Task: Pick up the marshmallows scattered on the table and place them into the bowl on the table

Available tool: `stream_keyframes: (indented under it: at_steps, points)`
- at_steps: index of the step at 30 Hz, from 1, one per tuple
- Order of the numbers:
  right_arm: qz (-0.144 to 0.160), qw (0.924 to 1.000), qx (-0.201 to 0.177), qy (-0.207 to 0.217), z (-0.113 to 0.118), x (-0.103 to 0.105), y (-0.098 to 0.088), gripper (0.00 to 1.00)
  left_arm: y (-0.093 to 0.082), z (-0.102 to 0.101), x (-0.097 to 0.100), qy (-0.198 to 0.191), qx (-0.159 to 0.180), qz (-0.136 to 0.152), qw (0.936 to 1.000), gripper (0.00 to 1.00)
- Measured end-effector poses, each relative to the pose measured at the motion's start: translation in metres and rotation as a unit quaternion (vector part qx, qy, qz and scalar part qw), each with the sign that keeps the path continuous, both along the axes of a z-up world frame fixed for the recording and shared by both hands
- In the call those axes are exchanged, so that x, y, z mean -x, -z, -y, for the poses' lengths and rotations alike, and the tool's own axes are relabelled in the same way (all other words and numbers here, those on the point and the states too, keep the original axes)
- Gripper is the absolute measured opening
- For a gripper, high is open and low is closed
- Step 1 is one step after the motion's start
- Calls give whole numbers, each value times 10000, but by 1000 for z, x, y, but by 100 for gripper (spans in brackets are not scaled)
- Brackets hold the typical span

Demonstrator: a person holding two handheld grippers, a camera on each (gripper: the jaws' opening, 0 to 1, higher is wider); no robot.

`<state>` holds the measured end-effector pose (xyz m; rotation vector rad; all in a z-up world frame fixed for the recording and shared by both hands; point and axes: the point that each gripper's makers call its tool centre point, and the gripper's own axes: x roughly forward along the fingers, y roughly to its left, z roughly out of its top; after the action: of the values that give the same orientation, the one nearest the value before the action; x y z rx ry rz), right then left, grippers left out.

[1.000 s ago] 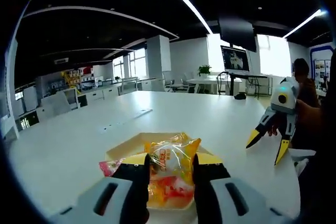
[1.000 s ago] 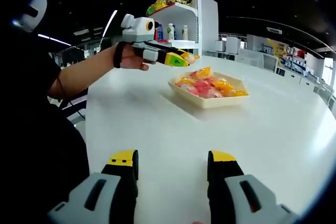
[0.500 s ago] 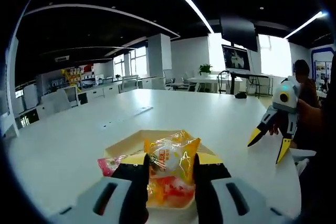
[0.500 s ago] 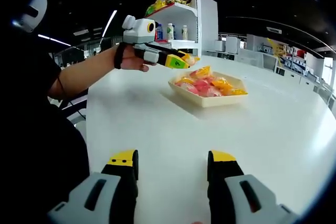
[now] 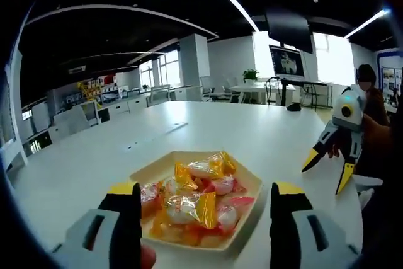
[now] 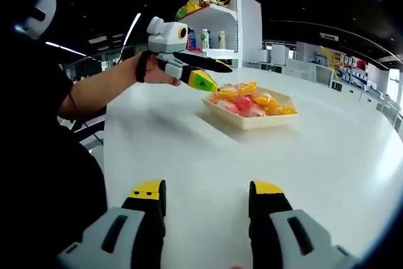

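Observation:
A shallow cream bowl holds several marshmallows in orange, pink and clear wrappers. My left gripper hovers just above it, open, with nothing between its jaws. In the right gripper view the same bowl sits mid-table with the wrapped marshmallows heaped in it, and the left gripper hangs open at its left edge. My right gripper is open over bare white table, well short of the bowl. It also appears at the right of the left gripper view as the right gripper, open.
The white table stretches far beyond the bowl. A white shelf unit with bottles and snacks stands behind it. Desks, chairs and a wall screen fill the office background. A person's arm holds the left gripper.
The left gripper has opened and let go of an orange-wrapped marshmallow, which now lies in the bowl. The right gripper has not moved.

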<state>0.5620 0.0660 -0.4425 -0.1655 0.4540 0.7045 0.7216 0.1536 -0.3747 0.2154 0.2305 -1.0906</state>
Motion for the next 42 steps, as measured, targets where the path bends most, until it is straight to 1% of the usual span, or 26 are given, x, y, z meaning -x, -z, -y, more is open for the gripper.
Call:
stream_keyframes:
  at_steps: [5,17,21,27,36,38,42]
  points:
    - [5,10000,-26,53,3,0,0,53,1,-1,1,14,-37,9,10000,81]
    - [18,10000,-48,50,2,-3,-1,53,0,-4,0,-16,-59,-25,10000,78]
    - [18,10000,-35,47,1,-3,-1,53,-2,-5,2,3,-123,90,9999,77]
    - [42,10000,-61,45,1,-3,-3,53,-7,-5,5,64,-75,107,9999,77]
    - [61,9999,-71,60,1,-5,-5,53,-6,-9,8,101,-246,170,9995,77]
    - [72,9999,-76,56,1,-5,-6,53,-6,-10,9,116,-234,159,9995,77]
    - [81,9999,-67,62,2,-7,-7,53,-9,-10,16,145,-264,181,9994,77]
